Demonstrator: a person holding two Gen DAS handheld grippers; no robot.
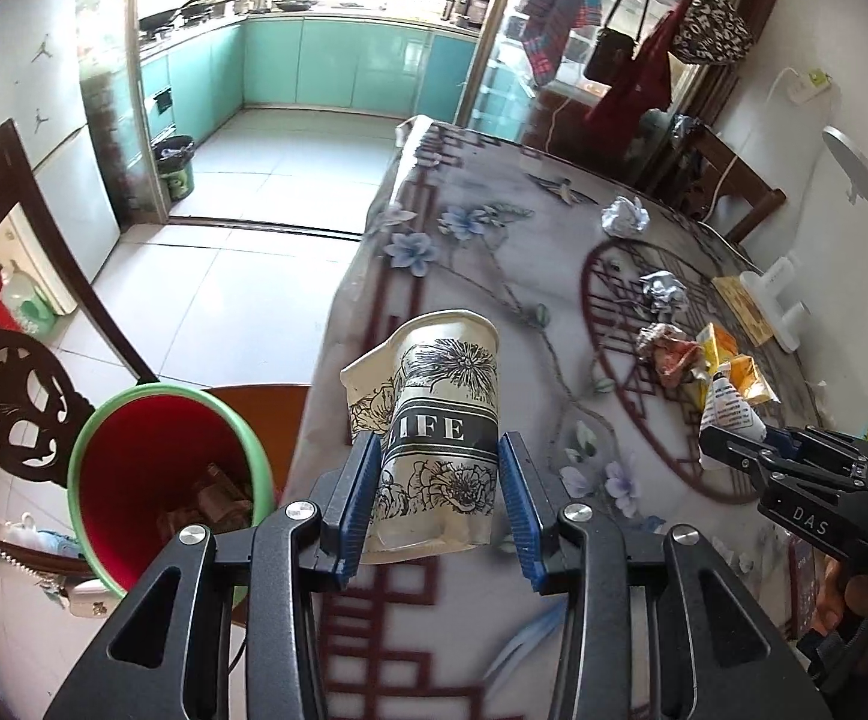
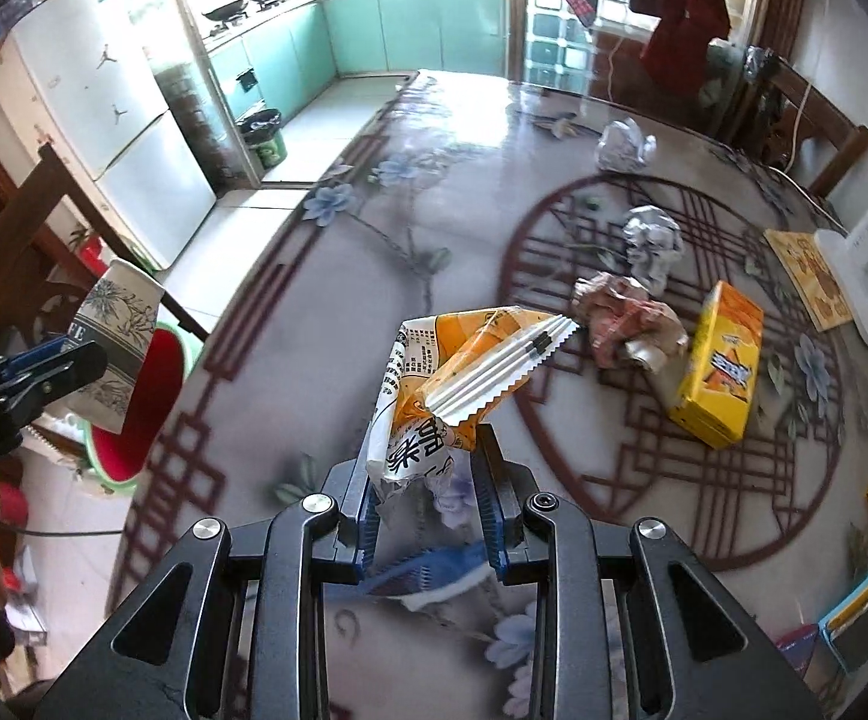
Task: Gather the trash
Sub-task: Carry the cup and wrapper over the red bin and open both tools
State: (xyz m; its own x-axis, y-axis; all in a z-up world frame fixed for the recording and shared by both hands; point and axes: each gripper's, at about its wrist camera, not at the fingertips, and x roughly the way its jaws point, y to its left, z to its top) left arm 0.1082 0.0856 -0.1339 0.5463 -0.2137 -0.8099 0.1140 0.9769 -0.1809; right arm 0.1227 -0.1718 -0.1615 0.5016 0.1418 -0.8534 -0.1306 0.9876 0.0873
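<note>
My left gripper (image 1: pixel 441 483) is shut on a crushed paper cup (image 1: pixel 431 420) printed with flowers and "LIFE", held above the table's left edge. The red bin with a green rim (image 1: pixel 161 480) stands on a chair just to its left, with some trash inside. My right gripper (image 2: pixel 431 501) is shut on an orange and white snack wrapper (image 2: pixel 463 372) above the table. The right gripper with the wrapper also shows in the left wrist view (image 1: pixel 733 450). The cup and bin also show at the left of the right wrist view (image 2: pixel 116 348).
On the floral tablecloth (image 2: pixel 374 312) lie two crumpled foil balls (image 2: pixel 652 243) (image 2: pixel 622 144), a crumpled pink wrapper (image 2: pixel 625 324) and a yellow box (image 2: pixel 718 372). A white holder (image 2: pixel 865 276) sits at the right. Dark wooden chairs (image 1: pixel 8 324) stand around the table.
</note>
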